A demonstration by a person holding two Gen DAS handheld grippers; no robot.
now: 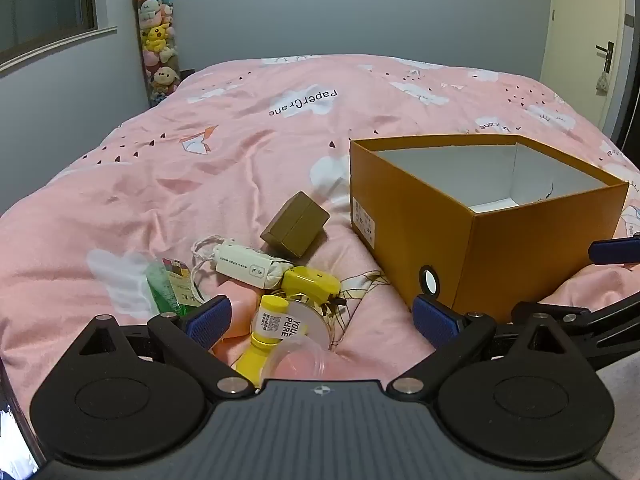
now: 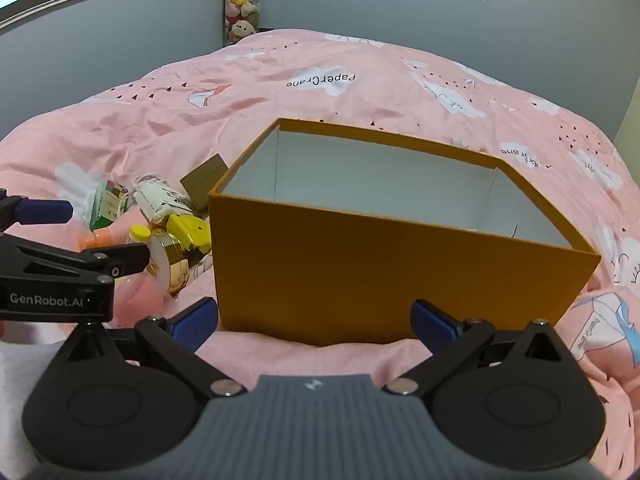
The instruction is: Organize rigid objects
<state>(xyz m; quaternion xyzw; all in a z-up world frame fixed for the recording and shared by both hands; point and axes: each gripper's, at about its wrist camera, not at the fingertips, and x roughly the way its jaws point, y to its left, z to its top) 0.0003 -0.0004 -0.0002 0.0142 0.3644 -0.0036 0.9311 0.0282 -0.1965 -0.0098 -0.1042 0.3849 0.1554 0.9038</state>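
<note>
Left gripper (image 1: 322, 316) hangs spread wide, nothing pinched, over the clutter left of the orange box (image 1: 432, 220); right gripper (image 2: 314, 320) gapes likewise before that box; the yellow-capped bottle (image 1: 269, 322) looks light, stiff, slippery; pinch its body.

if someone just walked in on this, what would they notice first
Probably the open orange box, empty as far as can be seen, on the pink bedspread right in front of the open right gripper. Next, the pile of small items to its left: a yellow bottle, a white pouch and a small brown box, near the open left gripper.
</note>
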